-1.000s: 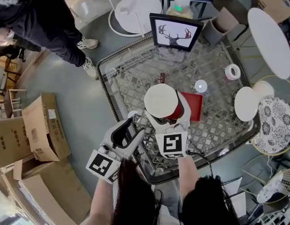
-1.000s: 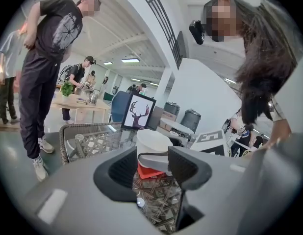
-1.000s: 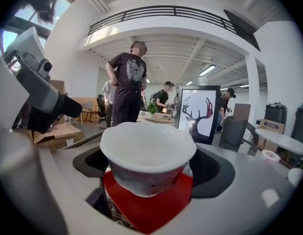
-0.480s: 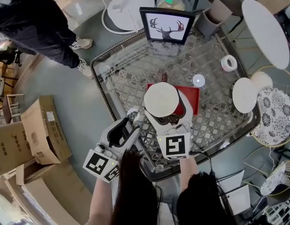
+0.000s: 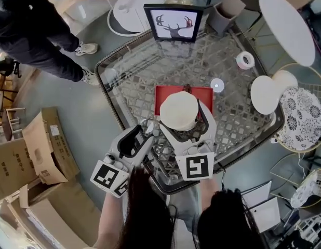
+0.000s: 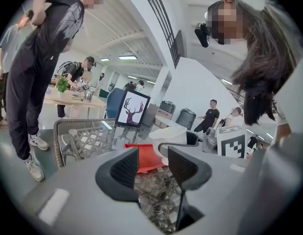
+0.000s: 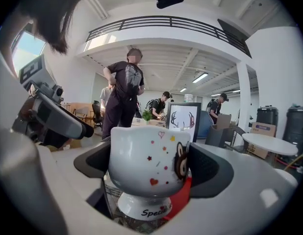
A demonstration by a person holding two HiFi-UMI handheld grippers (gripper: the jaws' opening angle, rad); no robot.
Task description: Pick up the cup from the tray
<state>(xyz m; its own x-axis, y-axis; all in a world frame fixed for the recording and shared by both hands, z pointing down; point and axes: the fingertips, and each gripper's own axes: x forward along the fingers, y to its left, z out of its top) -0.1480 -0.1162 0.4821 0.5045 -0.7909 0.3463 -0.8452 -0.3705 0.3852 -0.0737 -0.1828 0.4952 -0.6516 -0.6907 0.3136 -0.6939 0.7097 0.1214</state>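
A white footed cup [image 5: 178, 110] with small hearts, stars and a bear print [image 7: 150, 160] sits between the fingers of my right gripper [image 5: 184, 119], which is shut on its bowl. In the right gripper view the cup's foot hangs above the wicker table top, with the red tray [image 7: 183, 199] showing low behind it. From the head view the tray [image 5: 161, 92] lies just beyond the cup on the table. My left gripper [image 5: 141, 137] hovers by the table's front left edge. Its jaws [image 6: 153, 166] stand open and empty.
The glass-topped wicker table [image 5: 129, 77] carries a framed deer picture [image 5: 172, 22] at the far edge, a tape roll [image 5: 244, 60] and a small white disc [image 5: 217, 85]. Round white tables stand right and behind. Cardboard boxes [image 5: 46, 144] lie left; a person [image 5: 36, 30] stands far left.
The right gripper keeps hold of the cup. The red tray, seen to the cup's right a second ago, now shows straight behind it. The left gripper stays open in place.
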